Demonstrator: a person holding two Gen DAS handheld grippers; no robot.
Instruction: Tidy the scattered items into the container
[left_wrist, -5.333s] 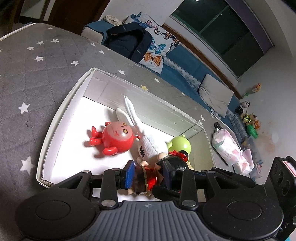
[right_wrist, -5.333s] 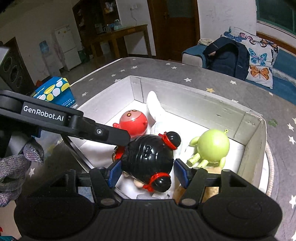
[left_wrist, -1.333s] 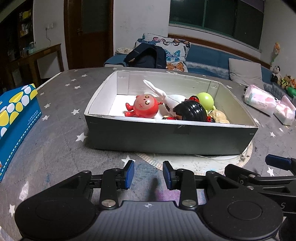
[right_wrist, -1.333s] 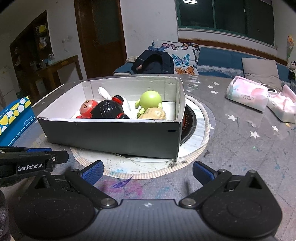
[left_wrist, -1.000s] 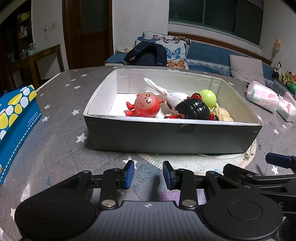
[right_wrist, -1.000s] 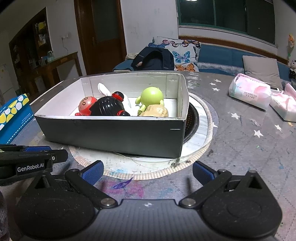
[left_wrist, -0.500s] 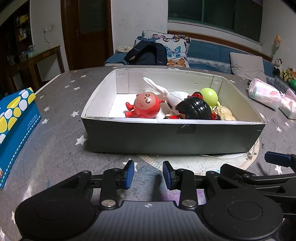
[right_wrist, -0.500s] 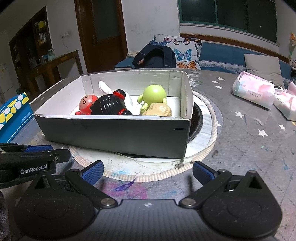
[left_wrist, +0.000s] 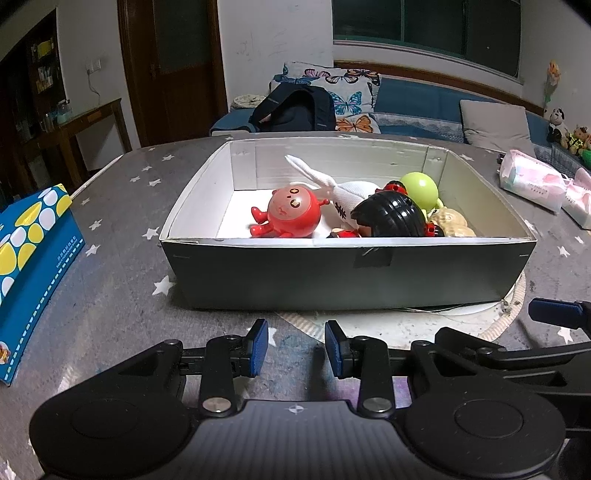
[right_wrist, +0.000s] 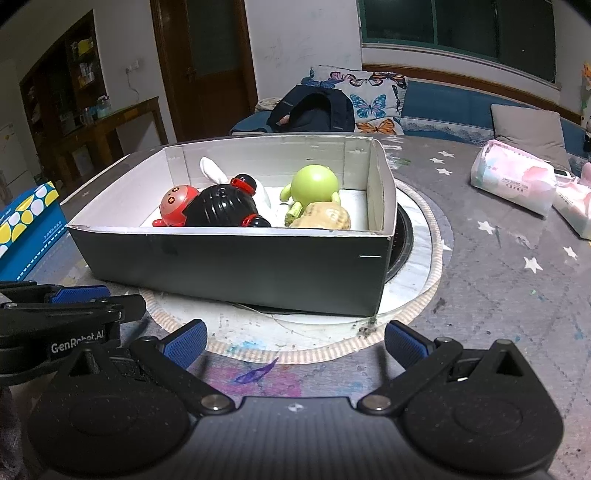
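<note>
The container (left_wrist: 332, 273) sits on the round mat (right_wrist: 417, 280) in the middle of the starred surface (right_wrist: 517, 295), and the toys lie inside it — red figure (left_wrist: 291, 216), black-haired doll (left_wrist: 391, 218), green figure (right_wrist: 314, 186), white plush (left_wrist: 347, 192) and a tan one (right_wrist: 325, 219) — bunched toward the right half. I judge the tidying done, so I hold both tools low and back from the box. My left gripper (left_wrist: 295, 347) has its fingers nearly together, pinching nothing; my right gripper (right_wrist: 295, 341) has them spread wide, empty.
</note>
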